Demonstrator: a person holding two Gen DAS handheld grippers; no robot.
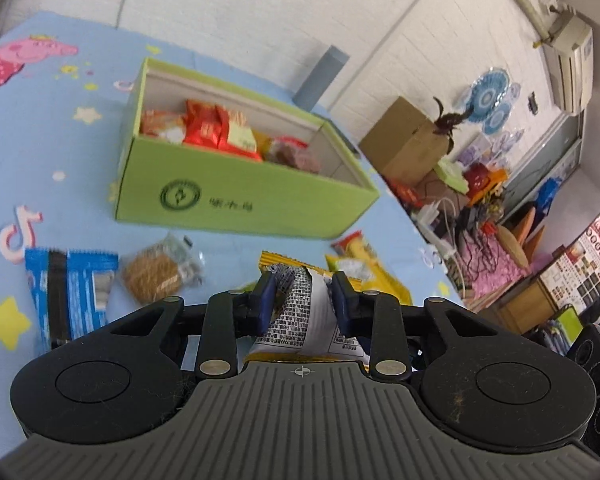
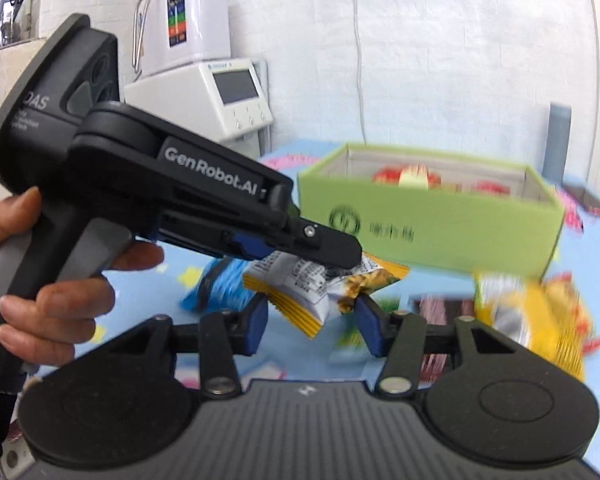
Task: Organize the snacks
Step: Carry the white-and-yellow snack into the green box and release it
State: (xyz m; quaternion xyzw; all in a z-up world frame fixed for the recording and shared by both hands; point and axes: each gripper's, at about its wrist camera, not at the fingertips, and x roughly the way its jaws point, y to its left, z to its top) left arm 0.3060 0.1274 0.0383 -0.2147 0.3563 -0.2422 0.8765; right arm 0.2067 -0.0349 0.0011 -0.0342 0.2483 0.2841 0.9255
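A yellow snack packet (image 1: 300,312) with white printed backing sits crumpled between the blue pads of my left gripper (image 1: 303,284), which is shut on it above the blue cloth. In the right wrist view a hand (image 2: 60,300) holds the left gripper (image 2: 340,256), which reaches in from the left with the packet (image 2: 300,280) hanging under its tip. My right gripper (image 2: 312,312) has a pad touching each side of that hanging end. Behind stands the open green box (image 1: 240,200) (image 2: 440,224), partly filled with red and yellow snacks.
On the cartoon-print cloth lie a blue packet (image 1: 68,300), a brown biscuit pack (image 1: 152,280) and yellow packets (image 1: 360,268); a blurred yellow bag (image 2: 532,320) lies front right. A cardboard box (image 1: 404,140) and clutter fill the room's right. White machines (image 2: 204,80) stand behind.
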